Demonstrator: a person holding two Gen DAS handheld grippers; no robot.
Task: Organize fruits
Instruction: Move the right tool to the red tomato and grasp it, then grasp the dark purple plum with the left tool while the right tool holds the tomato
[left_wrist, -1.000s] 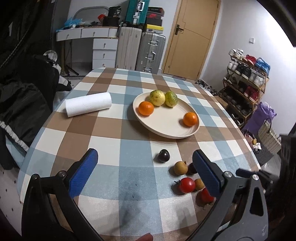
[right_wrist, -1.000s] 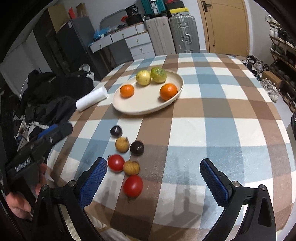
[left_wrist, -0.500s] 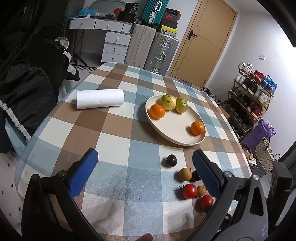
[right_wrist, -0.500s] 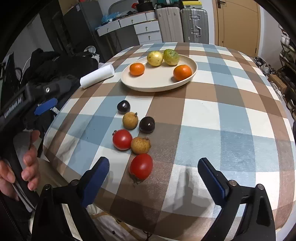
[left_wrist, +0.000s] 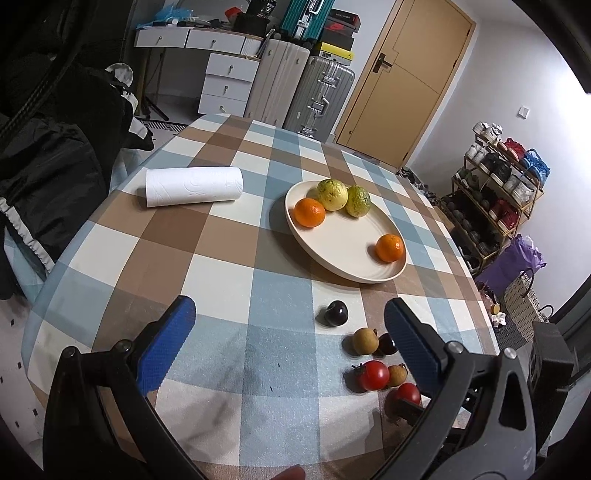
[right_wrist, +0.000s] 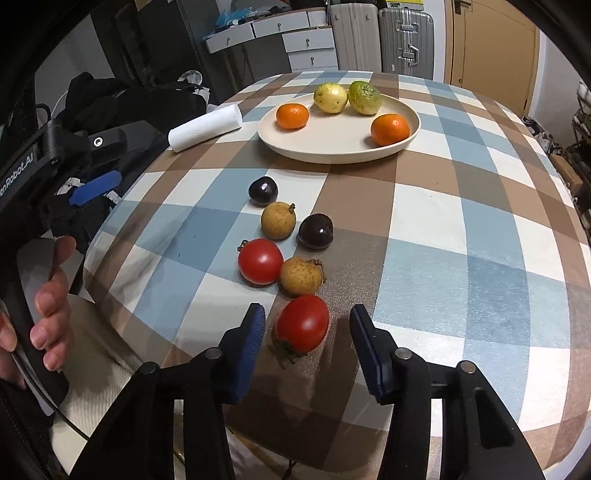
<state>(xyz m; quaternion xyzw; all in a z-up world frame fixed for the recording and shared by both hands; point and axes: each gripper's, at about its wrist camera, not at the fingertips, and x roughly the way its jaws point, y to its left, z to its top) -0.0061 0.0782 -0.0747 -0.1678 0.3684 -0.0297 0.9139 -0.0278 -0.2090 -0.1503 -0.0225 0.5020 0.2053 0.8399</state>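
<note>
My right gripper straddles the nearest red tomato at the table's front edge. Its jaws are closing, with a gap still visible between each blue pad and the tomato. Just beyond lie a second tomato, two tan longans and two dark plums. A cream plate farther back holds two oranges and two yellow-green fruits. My left gripper hangs open over bare cloth, left of the small fruits.
A white paper towel roll lies on the checked tablecloth left of the plate. Dark clothing is piled off the left edge. Suitcases, drawers and a door stand behind; a shoe rack is at the right.
My right gripper has moved down and forward over the nearest tomato and its jaws have narrowed around it. The left gripper has rolled slightly and stays open.
</note>
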